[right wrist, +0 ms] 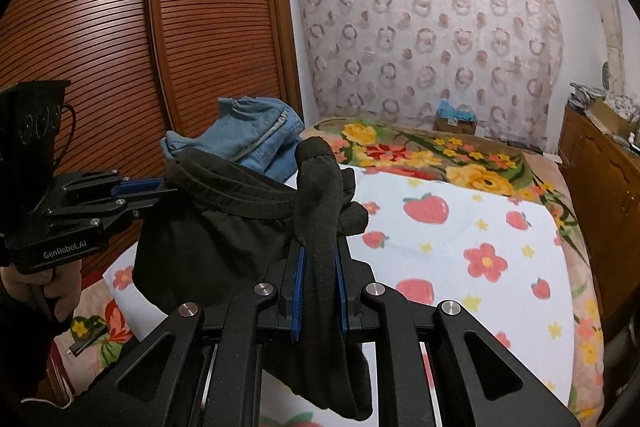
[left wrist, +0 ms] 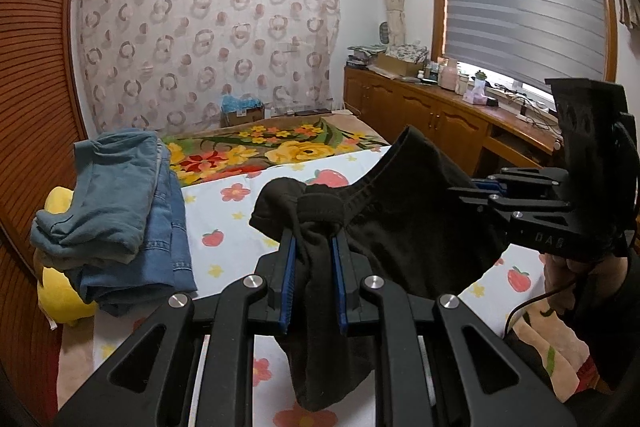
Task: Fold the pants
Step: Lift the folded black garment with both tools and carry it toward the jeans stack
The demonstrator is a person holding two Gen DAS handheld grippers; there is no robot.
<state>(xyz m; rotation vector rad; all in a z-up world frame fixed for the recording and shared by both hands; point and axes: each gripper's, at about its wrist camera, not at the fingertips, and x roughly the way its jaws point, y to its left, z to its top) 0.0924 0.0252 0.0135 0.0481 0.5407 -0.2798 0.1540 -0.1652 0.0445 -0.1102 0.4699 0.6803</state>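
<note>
The black pants [left wrist: 404, 211] hang in the air above the bed, stretched between both grippers. My left gripper [left wrist: 314, 247] is shut on a bunched end of the waistband, with cloth hanging down between its blue pads. My right gripper [right wrist: 322, 251] is shut on the other bunched end of the black pants [right wrist: 224, 223]. Each gripper shows in the other's view: the right one [left wrist: 486, 193] at the right, the left one [right wrist: 156, 187] at the left, both clamped on the pants' edge. The legs hang below, out of sight.
The bed [left wrist: 236, 211] has a white strawberry-print sheet and a floral blanket [left wrist: 280, 143] behind. A pile of folded jeans [left wrist: 132, 211] lies at the bed's left on a yellow cushion [left wrist: 60, 291]. A wooden wardrobe [right wrist: 120, 27] stands left, a wooden cabinet [left wrist: 432, 111] right.
</note>
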